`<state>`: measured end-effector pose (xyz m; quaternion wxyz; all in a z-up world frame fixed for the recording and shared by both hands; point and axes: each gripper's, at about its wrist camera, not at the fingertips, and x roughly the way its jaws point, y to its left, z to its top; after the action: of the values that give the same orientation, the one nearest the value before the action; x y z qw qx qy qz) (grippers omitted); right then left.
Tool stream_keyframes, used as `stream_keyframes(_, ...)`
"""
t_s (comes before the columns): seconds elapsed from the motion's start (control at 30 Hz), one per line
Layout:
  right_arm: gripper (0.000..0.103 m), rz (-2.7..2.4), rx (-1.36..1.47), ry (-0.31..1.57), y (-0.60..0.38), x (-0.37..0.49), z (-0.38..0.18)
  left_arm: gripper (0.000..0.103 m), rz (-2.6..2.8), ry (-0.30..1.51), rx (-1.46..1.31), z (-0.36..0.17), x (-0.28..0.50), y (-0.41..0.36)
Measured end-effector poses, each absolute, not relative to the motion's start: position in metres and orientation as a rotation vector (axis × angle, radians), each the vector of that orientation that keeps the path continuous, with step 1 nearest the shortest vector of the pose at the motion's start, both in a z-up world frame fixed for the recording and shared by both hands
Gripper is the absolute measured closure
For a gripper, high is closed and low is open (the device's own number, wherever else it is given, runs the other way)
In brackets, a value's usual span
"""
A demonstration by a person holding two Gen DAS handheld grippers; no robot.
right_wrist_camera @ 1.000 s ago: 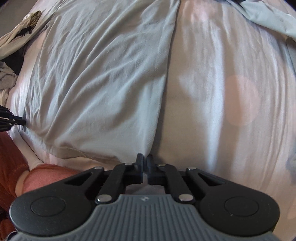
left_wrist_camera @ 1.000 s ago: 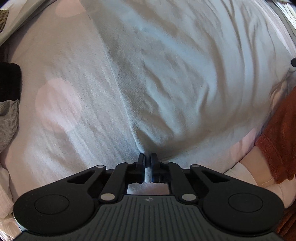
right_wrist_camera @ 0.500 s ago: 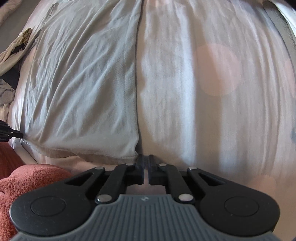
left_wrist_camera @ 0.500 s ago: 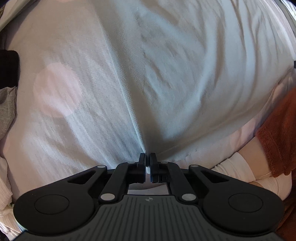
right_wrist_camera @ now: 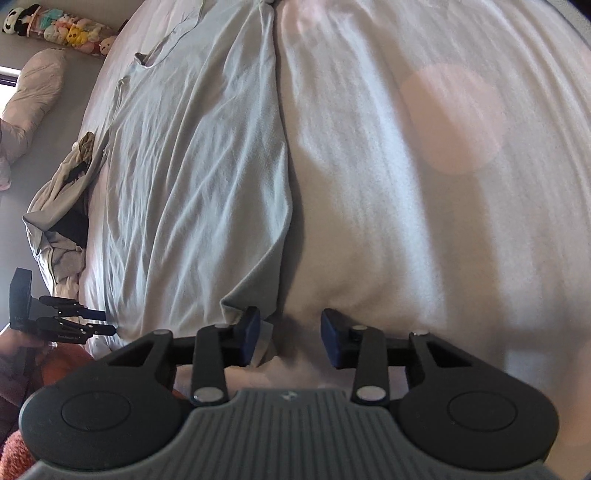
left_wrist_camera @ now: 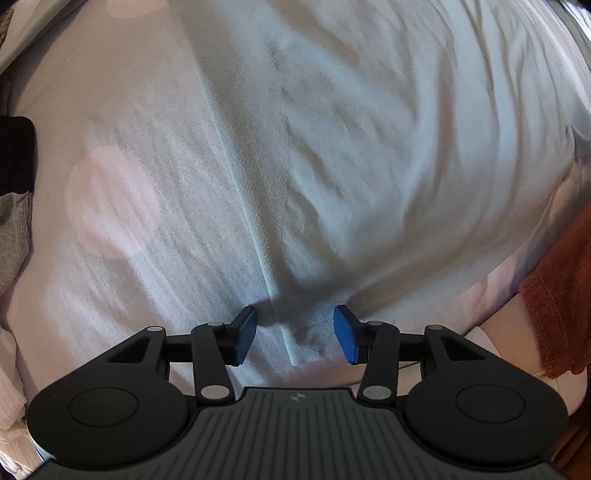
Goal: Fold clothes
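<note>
A pale blue-grey garment point(left_wrist_camera: 351, 155) lies spread flat on a white bedsheet with pink dots point(left_wrist_camera: 110, 199). My left gripper point(left_wrist_camera: 294, 334) is open, its blue pads on either side of the garment's near left corner, which lies loose between them. In the right wrist view the same garment point(right_wrist_camera: 192, 166) stretches away, neckline at the far end. My right gripper point(right_wrist_camera: 290, 338) is open at the garment's near right corner; the hem corner lies by its left pad point(right_wrist_camera: 251, 334). The left gripper also shows in the right wrist view point(right_wrist_camera: 66, 321) at the left edge.
A heap of other clothes point(right_wrist_camera: 62, 214) lies at the bed's left side, with a pillow point(right_wrist_camera: 37, 99) and stuffed toys point(right_wrist_camera: 62, 29) beyond. A rust-coloured sleeve point(left_wrist_camera: 554, 302) is at the right. A dark and grey item point(left_wrist_camera: 14, 192) sits at the left edge.
Both grippers were shut on the garment's near corners, pulling it toward me. Now both have opened and let the corners drop onto the bed.
</note>
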<state>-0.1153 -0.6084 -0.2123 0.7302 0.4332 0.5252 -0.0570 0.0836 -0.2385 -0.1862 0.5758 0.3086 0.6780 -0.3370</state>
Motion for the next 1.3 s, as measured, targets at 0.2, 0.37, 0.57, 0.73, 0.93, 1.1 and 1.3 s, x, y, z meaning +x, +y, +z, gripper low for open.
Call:
stream_keyframes(0.2, 0.044, -0.188, 1.038, 1.049, -0.627, -0.127, -0.208, 0.059, -0.792, 1.593, 0.620, -0.185, 0.082, -0.232)
stream_keyframes(0.37, 0.045, -0.178, 1.000, 1.110, -0.610, -0.117, -0.225, 0.058, -0.797, 1.604, 0.586, -0.189, 0.079, -0.234)
stream_keyframes(0.57, 0.098, -0.164, 0.979, 1.119, -0.600, -0.119, -0.223, 0.080, -0.771, 1.576, 0.680, -0.199, 0.067, -0.248)
stream_keyframes(0.73, 0.098, -0.151, 0.934, 1.079, -0.604, -0.128, -0.194, 0.102, -0.831, 1.555, 0.626, -0.185, 0.056, -0.245)
stream_keyframes(0.93, 0.098, -0.172, 0.911, 1.132, -0.605, -0.134, -0.198, 0.103, -0.807, 1.581, 0.642, -0.189, 0.045, -0.243)
stream_keyframes(1.1, 0.098, -0.202, 0.940, 1.145, -0.601, -0.135, -0.223, 0.103, -0.760, 1.603, 0.686, -0.203, 0.035, -0.248)
stream_keyframes(1.3, 0.090, -0.210, 0.942, 1.121, -0.607, -0.145, -0.220, 0.103, -0.713, 1.609, 0.707, -0.207, 0.030, -0.251)
